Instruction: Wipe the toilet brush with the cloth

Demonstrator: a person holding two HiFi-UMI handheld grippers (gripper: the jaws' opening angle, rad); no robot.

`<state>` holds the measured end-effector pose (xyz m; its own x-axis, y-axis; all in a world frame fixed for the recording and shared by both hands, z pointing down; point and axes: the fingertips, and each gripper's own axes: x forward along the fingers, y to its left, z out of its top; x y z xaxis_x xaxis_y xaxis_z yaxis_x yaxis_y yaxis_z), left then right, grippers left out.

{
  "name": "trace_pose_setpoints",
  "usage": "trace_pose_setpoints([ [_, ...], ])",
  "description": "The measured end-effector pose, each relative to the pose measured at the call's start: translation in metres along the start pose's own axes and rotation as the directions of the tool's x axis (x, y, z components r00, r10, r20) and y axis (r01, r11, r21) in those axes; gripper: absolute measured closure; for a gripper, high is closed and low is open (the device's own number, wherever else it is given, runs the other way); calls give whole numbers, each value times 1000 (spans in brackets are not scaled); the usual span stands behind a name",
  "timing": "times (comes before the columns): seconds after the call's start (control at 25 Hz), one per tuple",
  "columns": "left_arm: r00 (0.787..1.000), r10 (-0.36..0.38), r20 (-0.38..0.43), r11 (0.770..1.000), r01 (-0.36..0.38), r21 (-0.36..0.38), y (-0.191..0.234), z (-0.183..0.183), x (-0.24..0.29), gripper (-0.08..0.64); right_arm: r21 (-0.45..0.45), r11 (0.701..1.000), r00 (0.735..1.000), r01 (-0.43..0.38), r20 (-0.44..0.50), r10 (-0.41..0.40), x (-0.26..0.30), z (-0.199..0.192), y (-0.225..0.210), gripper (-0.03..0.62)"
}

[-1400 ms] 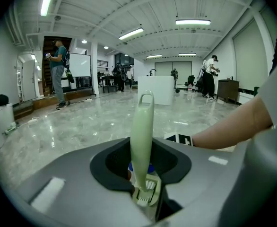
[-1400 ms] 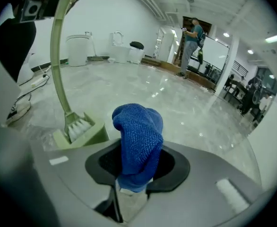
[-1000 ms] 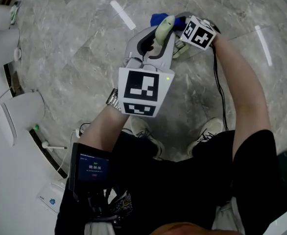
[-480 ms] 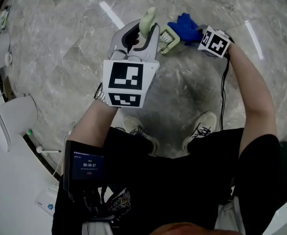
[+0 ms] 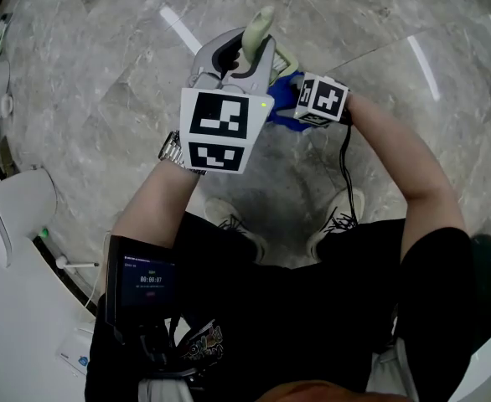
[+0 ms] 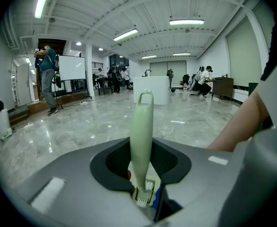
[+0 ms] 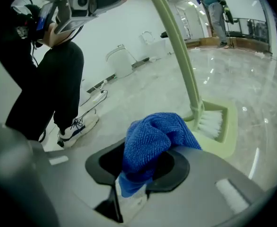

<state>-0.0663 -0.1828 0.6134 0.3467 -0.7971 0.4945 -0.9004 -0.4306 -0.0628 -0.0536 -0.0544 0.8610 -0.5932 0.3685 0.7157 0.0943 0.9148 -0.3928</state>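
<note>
My left gripper is shut on the pale green toilet brush, whose handle sticks up and away between its jaws. In the left gripper view the handle rises from the left gripper, with the white bristles low by the jaws. My right gripper is shut on a bunched blue cloth, which it holds against the brush head just right of the left gripper. In the right gripper view the cloth bulges out of the right gripper, touching the green brush head.
Grey marble floor lies all around. A white toilet stands at the left by the wall. The person's shoes are below the grippers, and a black cable hangs from the right gripper. Several people stand far off in the hall.
The right gripper swung out to the right with the cloth, then came back left to the brush head. The left gripper has kept its hold on the brush.
</note>
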Motion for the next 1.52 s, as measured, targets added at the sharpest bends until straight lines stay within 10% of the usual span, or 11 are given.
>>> trace_pose_setpoints([
  [0.36, 1000, 1, -9, 1000, -1, 19, -1, -4, -6, 446, 148, 989, 993, -16, -116, 33, -27, -54, -25, 466],
  [0.52, 1000, -4, -8, 1000, 4, 26, -4, -3, -7, 446, 222, 951, 974, 217, -114, -195, -70, -66, -91, 466],
  [0.68, 1000, -13, -15, 1000, 14, 23, -10, -6, -6, 446, 268, 850, 882, 453, 8, -472, -109, -14, -154, 466],
  [0.84, 1000, -23, -17, 999, 23, 29, -19, -11, -6, 445, 285, 885, 849, 369, 284, -446, -108, 75, -159, 466],
  [1.0, 999, -22, -23, 999, 22, 28, -17, -19, -9, 448, 249, 956, 878, 156, 408, -250, -76, 131, -131, 466],
  [1.16, 999, -13, -33, 1000, 14, 21, -10, -22, -12, 451, 166, 974, 922, 157, 330, -205, -49, 134, -113, 466],
  [1.4, 999, 1, -36, 1000, 0, 30, -2, -21, -15, 453, 242, 850, 819, 468, 243, -520, -102, 91, -164, 466],
  [1.52, 999, 7, -33, 999, -6, 32, 2, -20, -16, 453, 196, 814, 821, 547, 64, -567, -117, 31, -166, 466],
])
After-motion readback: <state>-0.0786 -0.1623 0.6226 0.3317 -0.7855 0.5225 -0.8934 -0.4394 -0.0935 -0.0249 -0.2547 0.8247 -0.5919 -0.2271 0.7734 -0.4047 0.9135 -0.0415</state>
